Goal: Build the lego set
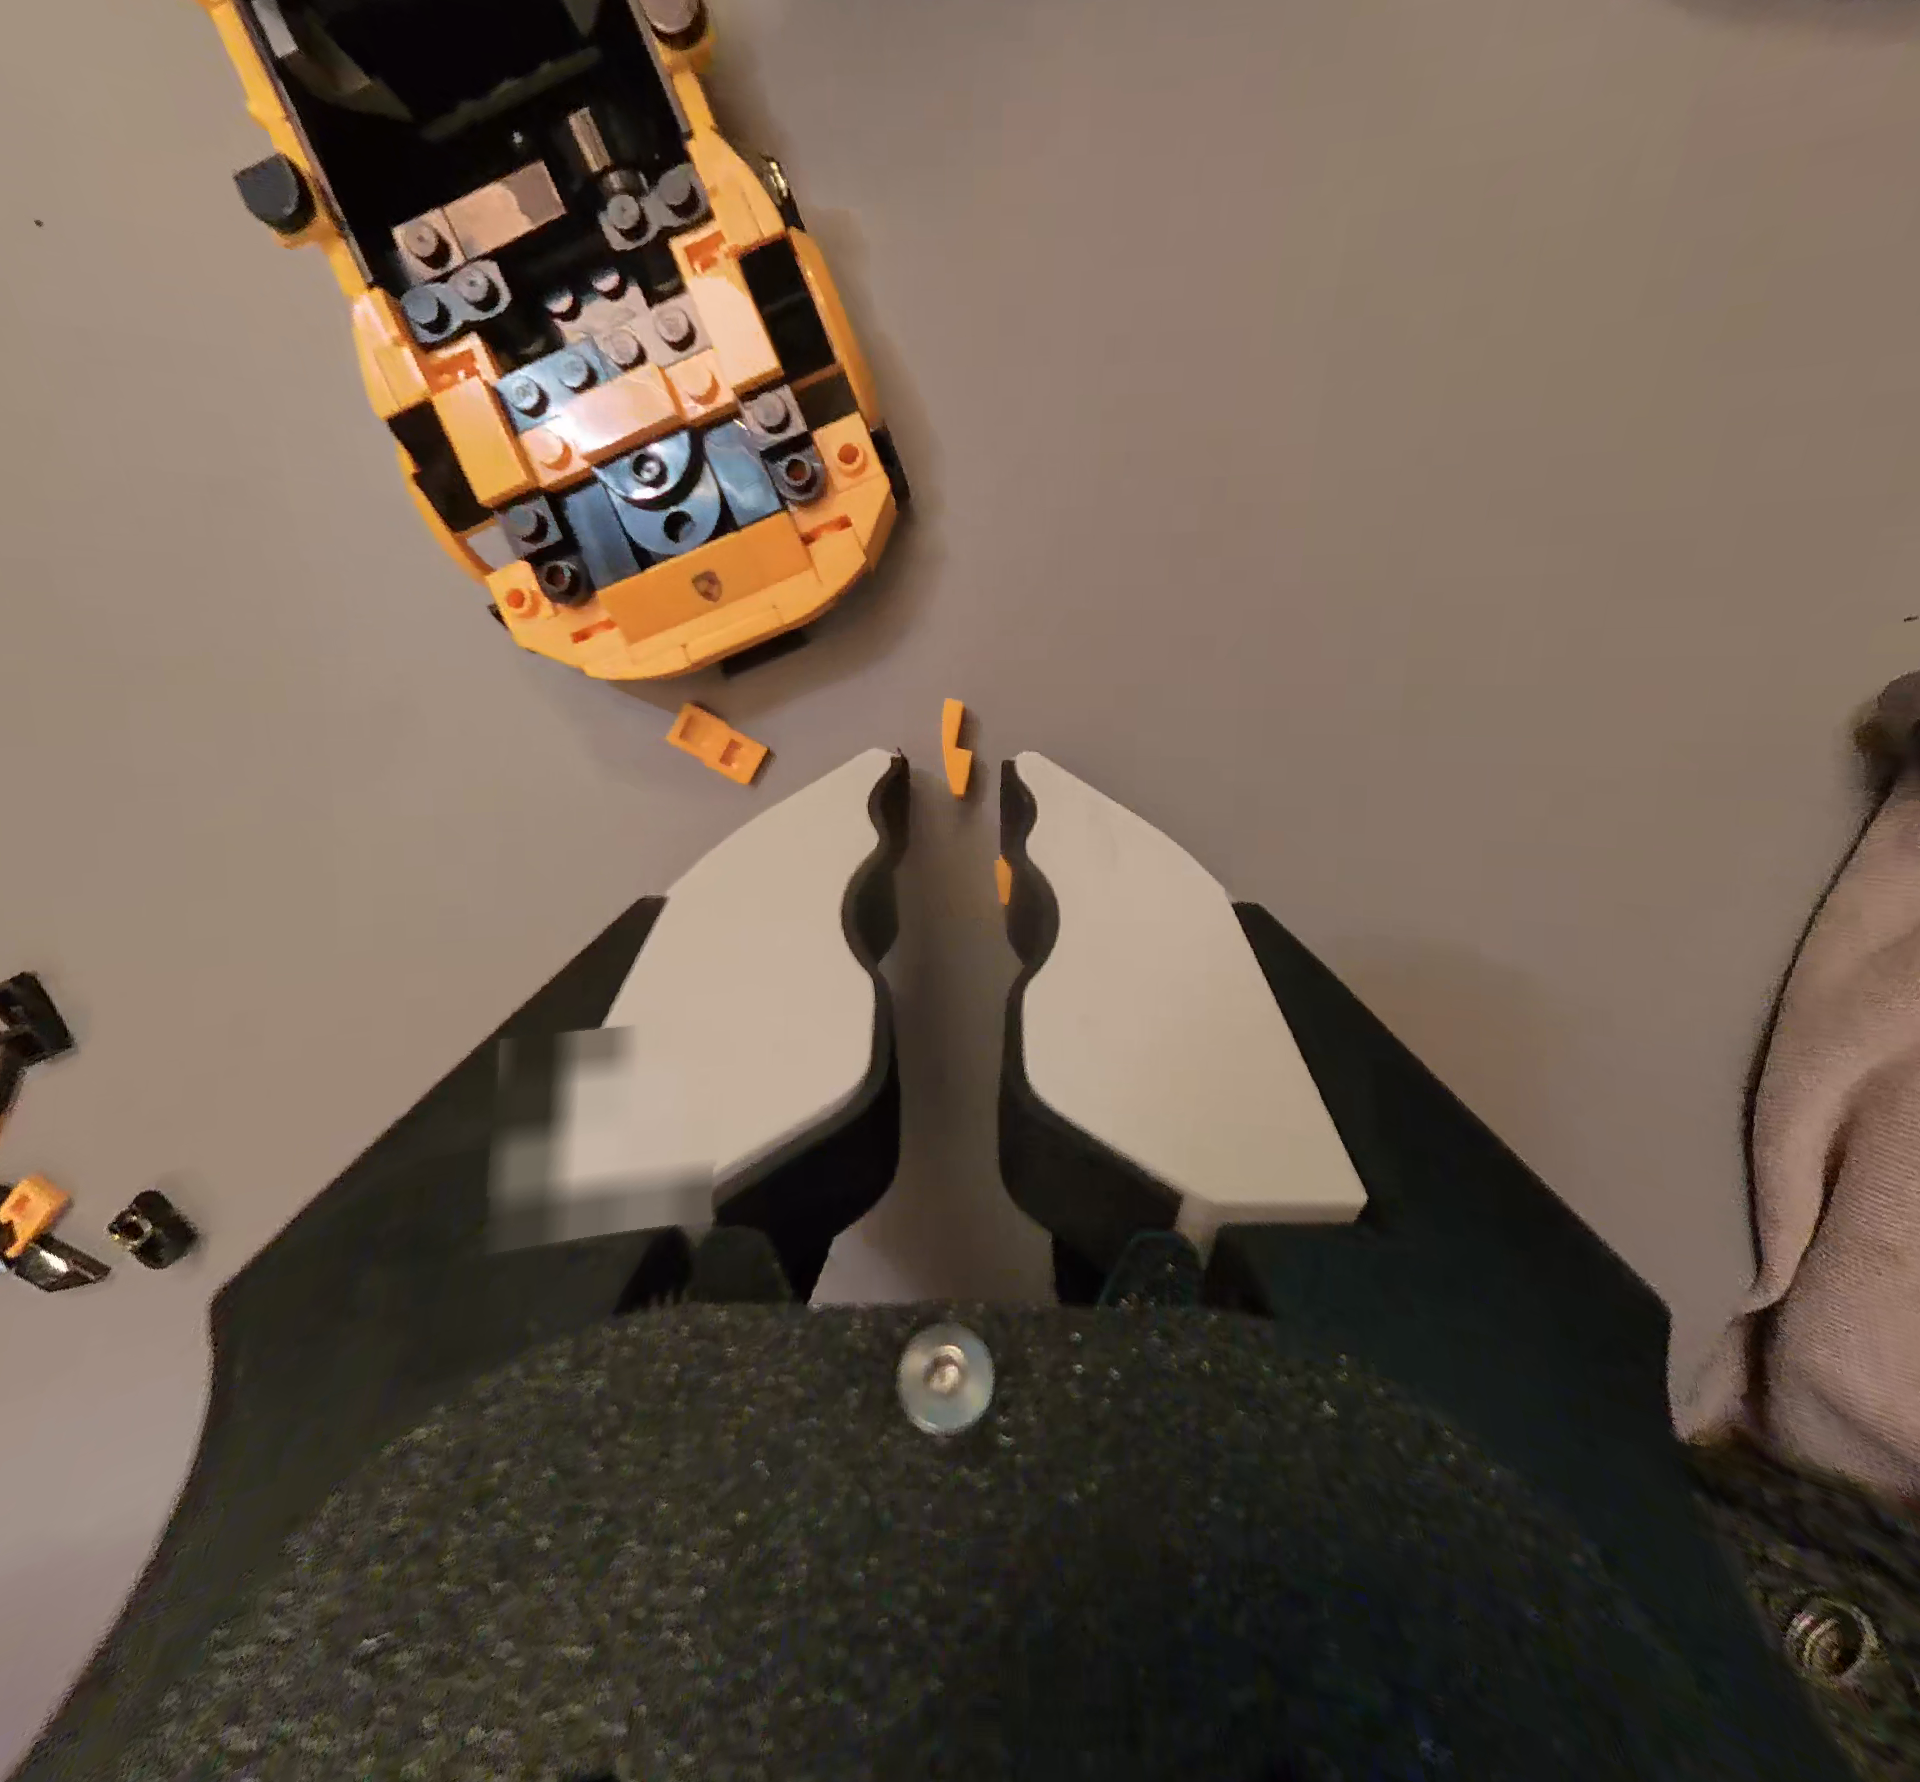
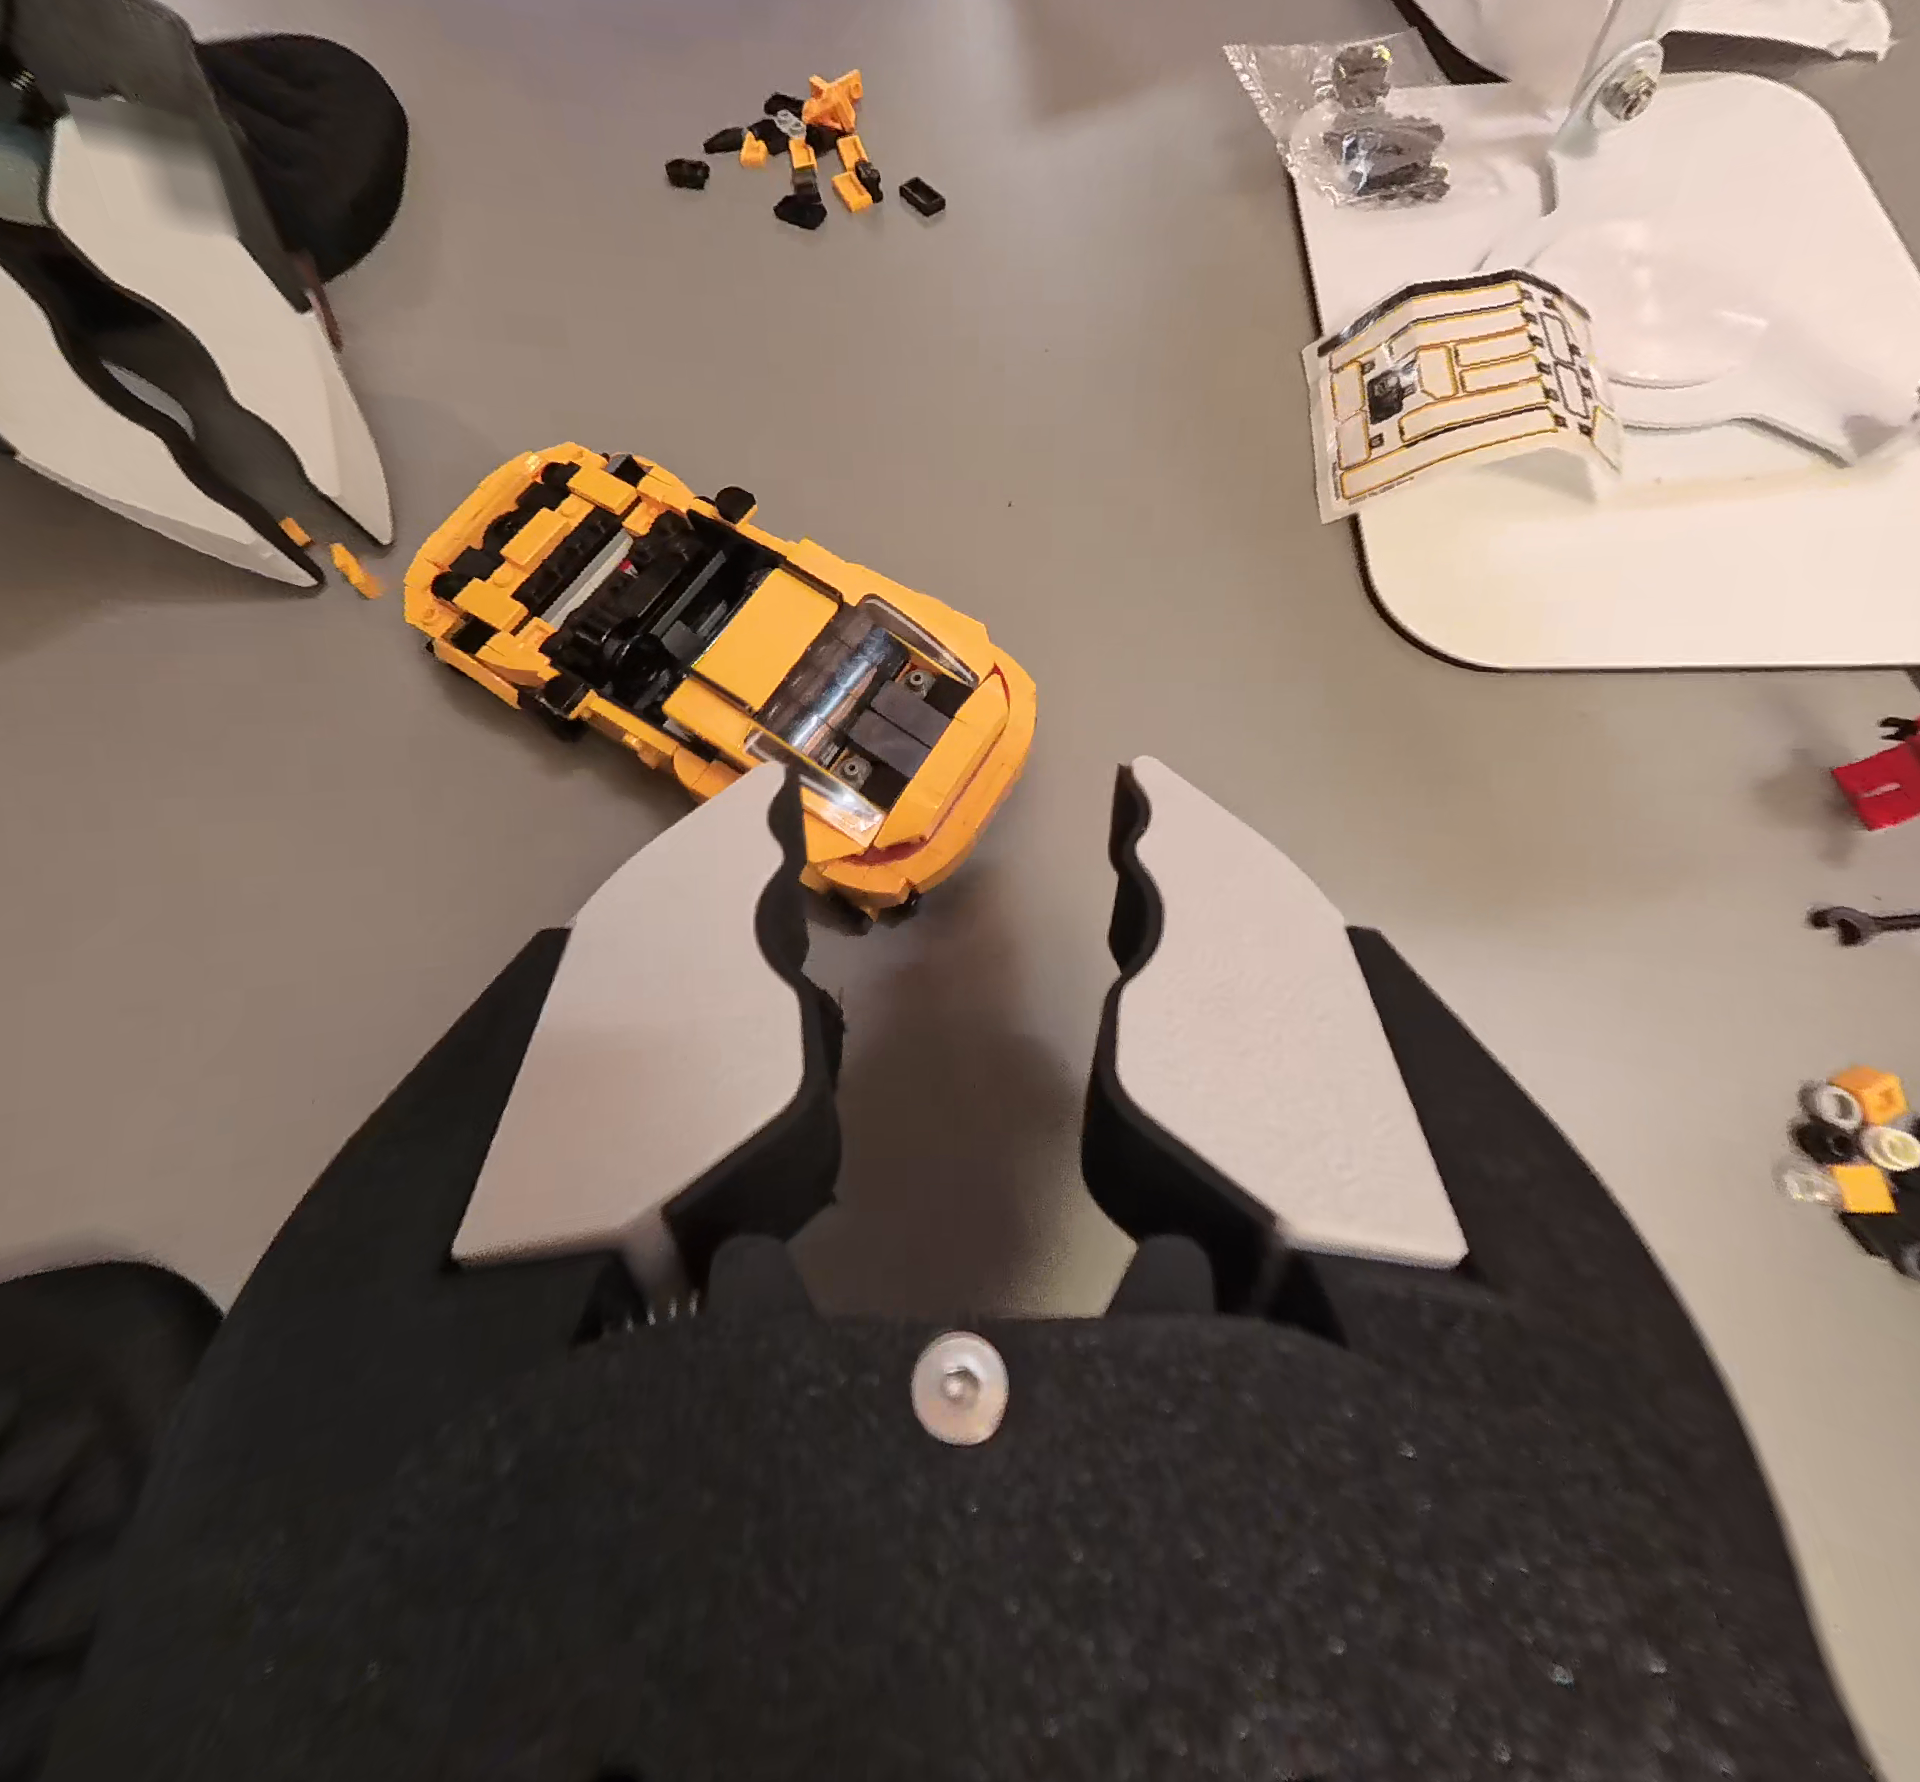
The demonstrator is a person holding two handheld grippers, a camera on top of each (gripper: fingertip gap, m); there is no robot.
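A yellow-orange and black lego car lies on the grey table, also seen in the right wrist view. My left gripper is narrowly open, tips down at the table just off the car's end. A small curved orange piece stands on edge between its tips, with a gap on each side. A second orange piece lies to its left, and an orange bit shows behind the right finger. My right gripper is wide open and empty at the car's other end, its left finger overlapping the windscreen.
A loose pile of black and orange pieces lies beyond the car. A bag of dark parts, a sticker sheet and a white stand base are at right. More small pieces sit at the right edge. A sleeve is at right. The grippers' ends are close to 20 cm from one another.
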